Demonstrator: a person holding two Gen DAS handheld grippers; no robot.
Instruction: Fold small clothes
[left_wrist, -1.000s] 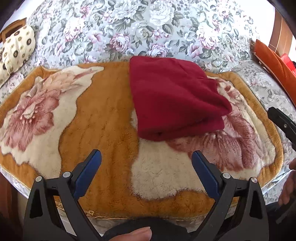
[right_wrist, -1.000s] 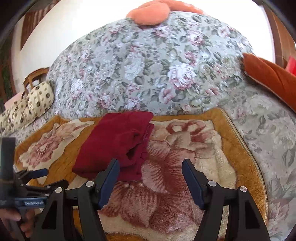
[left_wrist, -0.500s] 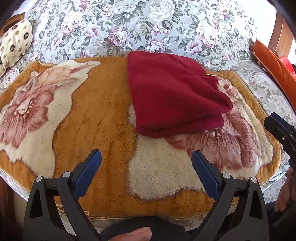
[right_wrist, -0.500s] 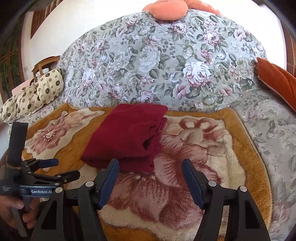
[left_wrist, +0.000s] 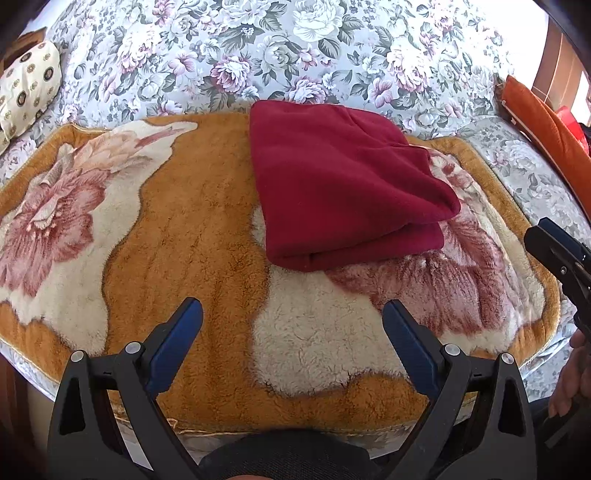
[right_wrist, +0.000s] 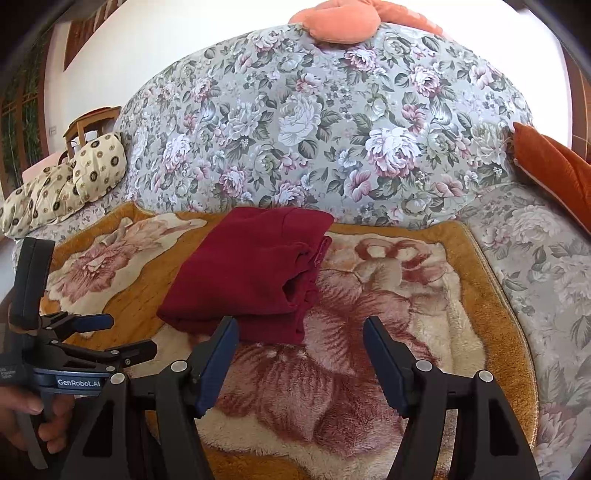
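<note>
A dark red garment (left_wrist: 343, 181) lies folded into a thick rectangle on the orange and cream flowered blanket (left_wrist: 192, 221); its layered edges face right in the right wrist view (right_wrist: 255, 284). My left gripper (left_wrist: 291, 321) hovers open over the blanket, short of the garment's near edge, with nothing between its blue pads. My right gripper (right_wrist: 299, 332) is open too, its left fingertip just in front of the garment's near corner, touching nothing. The left gripper (right_wrist: 99, 332) also shows at the left of the right wrist view, held by a hand.
The blanket covers a sofa seat with a grey floral backrest (right_wrist: 332, 129). A spotted cream cushion (right_wrist: 59, 184) lies at the left, an orange cushion (right_wrist: 554, 173) at the right, a peach cushion (right_wrist: 340, 18) on top. A wooden chair (right_wrist: 88, 122) stands behind.
Both views have shifted slightly, so the folded garment sits a little higher in the right wrist view. The garment itself lies unmoved and both grippers stay open.
</note>
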